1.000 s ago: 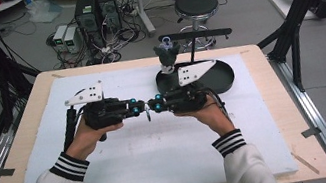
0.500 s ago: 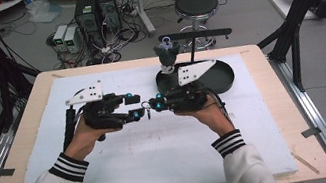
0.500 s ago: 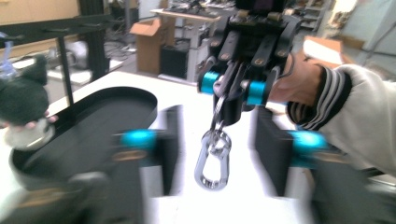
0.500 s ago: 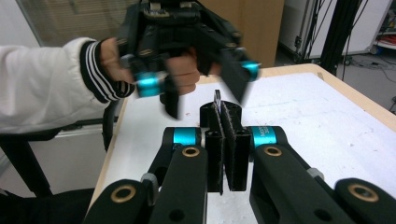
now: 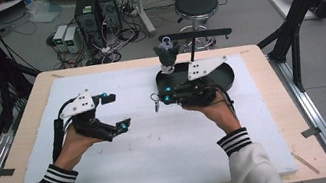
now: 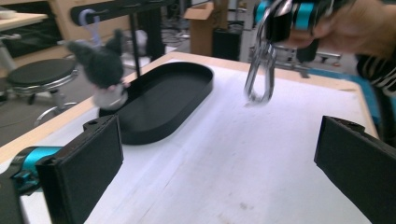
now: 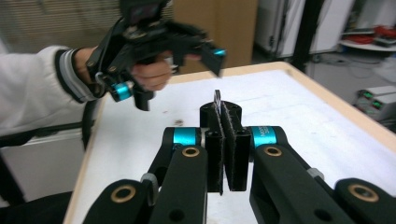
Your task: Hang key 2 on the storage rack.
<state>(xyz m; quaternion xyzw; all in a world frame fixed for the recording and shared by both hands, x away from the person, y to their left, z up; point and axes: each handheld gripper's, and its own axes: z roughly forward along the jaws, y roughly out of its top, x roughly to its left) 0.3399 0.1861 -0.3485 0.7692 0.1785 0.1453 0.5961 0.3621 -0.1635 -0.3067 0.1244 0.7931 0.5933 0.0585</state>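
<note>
Two grippers, left to right: the left gripper, jaws just spread wide with nothing between them, stands clear; the right gripper pinches a metal carabiner dangling above the white mat, beside the black oval tray, presumably for hand-over.

You've got a black oval tray sitting at the far side of the white mat. A dark fuzzy toy hangs off a black stand right at the tray's far edge, and a round stool sits on the floor beyond it.
</note>
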